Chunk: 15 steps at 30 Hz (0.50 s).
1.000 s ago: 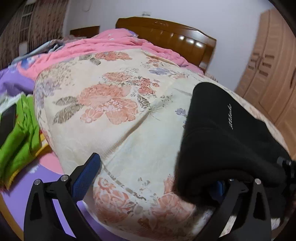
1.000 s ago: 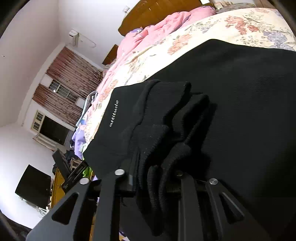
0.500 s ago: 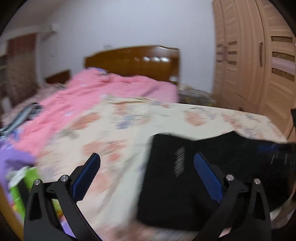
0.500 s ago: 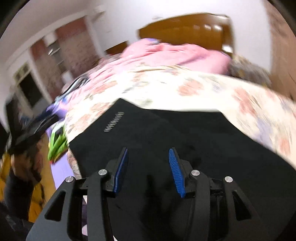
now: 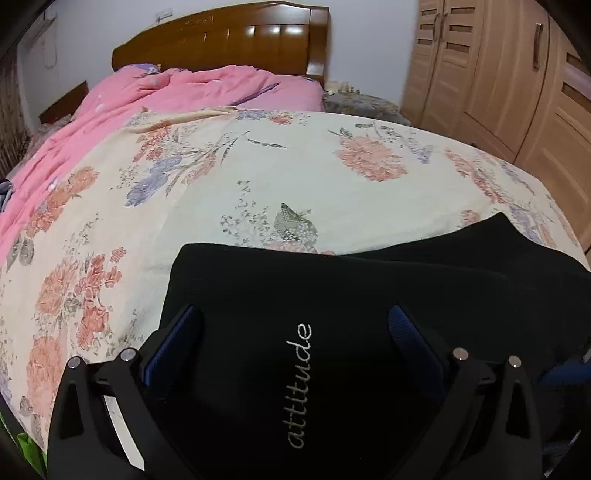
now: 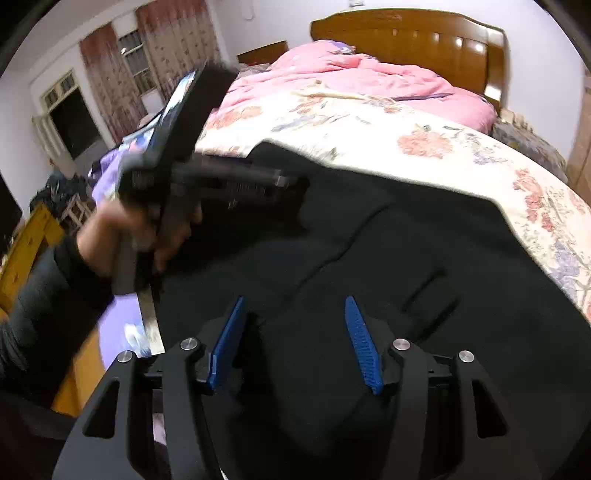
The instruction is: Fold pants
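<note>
With the fold laid, both the left gripper (image 5: 291,332) and right gripper (image 6: 293,339), jaws just opening, are hovering released, the black pants (image 5: 351,295) lying flat beneath their fingers.

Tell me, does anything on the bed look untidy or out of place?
The black pants are folded on the flowered sheet, but the layers do not match: one edge sticks out at the far right. The pink quilt lies bunched near the headboard.

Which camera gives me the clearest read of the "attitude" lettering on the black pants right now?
The left wrist view. The attitude lettering sits sharp and close on the black pants, between the open left gripper's fingers. In the right wrist view the pants fill the frame, but no lettering shows.
</note>
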Motion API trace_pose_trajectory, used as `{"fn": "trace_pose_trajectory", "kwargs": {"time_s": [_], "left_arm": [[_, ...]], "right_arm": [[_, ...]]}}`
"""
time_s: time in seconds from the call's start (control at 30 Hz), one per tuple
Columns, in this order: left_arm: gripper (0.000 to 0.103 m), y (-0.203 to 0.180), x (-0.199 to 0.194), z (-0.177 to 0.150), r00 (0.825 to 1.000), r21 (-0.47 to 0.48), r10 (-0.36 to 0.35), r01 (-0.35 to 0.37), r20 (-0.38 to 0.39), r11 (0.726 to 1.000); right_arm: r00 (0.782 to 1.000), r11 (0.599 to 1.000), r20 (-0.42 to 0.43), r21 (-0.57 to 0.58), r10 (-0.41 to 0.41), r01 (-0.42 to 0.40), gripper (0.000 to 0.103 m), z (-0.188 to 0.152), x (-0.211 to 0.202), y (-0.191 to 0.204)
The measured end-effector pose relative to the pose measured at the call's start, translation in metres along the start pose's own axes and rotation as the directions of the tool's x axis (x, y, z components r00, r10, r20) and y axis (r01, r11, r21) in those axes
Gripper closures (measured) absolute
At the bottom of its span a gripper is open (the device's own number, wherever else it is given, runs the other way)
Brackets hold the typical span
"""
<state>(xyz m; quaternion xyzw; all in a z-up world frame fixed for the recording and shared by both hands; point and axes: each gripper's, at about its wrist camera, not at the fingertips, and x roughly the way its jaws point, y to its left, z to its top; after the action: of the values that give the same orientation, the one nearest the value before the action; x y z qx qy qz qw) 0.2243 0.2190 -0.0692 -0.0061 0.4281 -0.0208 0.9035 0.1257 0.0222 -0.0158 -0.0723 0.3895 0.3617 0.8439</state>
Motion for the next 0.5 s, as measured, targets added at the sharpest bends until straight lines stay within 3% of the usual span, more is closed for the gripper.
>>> {"fn": "trace_pose_trajectory", "kwargs": {"time_s": [0.1, 0.27, 0.33, 0.5], "left_arm": [[0.001, -0.008, -0.001, -0.001, 0.999, 0.034, 0.050, -0.050, 0.012, 0.998], [0.001, -0.009, -0.004, 0.001, 0.998, 0.037, 0.066, -0.067, 0.025, 0.997], [0.001, -0.009, -0.004, 0.000, 0.998, 0.036, 0.063, -0.064, 0.026, 0.997], [0.001, -0.008, -0.004, 0.000, 0.998, 0.030, 0.057, -0.057, 0.026, 0.998]], "right_arm": [[0.998, 0.999, 0.044, -0.023, -0.038, 0.039, 0.031, 0.016, -0.001, -0.009], [0.988, 0.990, -0.094, -0.081, -0.120, 0.112, 0.026, 0.011, 0.046, -0.012], [0.993, 0.994, -0.066, -0.048, -0.097, 0.094, 0.026, 0.005, 0.044, -0.015], [0.992, 0.995, -0.091, -0.036, -0.092, 0.089, 0.024, 0.013, 0.036, -0.022]]}}
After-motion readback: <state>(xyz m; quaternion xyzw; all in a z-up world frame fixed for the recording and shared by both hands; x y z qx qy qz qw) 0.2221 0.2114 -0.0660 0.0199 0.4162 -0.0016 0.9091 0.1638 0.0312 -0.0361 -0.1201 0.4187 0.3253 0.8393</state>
